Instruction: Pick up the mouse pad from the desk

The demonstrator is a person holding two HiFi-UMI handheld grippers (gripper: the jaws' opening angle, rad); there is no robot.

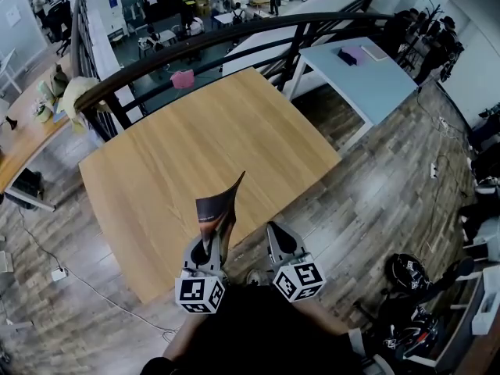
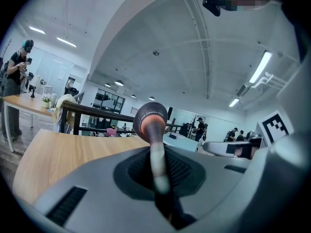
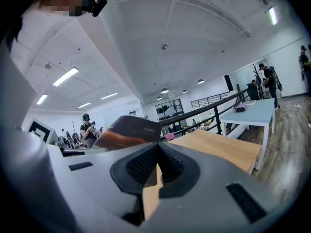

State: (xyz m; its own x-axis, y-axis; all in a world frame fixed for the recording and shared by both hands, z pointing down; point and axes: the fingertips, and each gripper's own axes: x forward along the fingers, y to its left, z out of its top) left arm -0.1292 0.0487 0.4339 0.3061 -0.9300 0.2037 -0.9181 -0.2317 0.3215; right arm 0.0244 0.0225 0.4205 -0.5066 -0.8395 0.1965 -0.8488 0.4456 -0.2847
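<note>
The mouse pad is dark with an orange-brown patch. It stands up curled above the near edge of the wooden desk, clear of the surface. My left gripper is shut on its lower end. In the left gripper view the mouse pad rises edge-on from between the pads of my left gripper. My right gripper hangs just to the right of it, shut with nothing held. The right gripper view shows my right gripper with its pads pressed together, and the mouse pad to its left.
A black railing runs along the desk's far side. A light-blue table stands at the back right. A dark helmet and cables lie on the wood floor to the right. A person stands by another desk at the far left.
</note>
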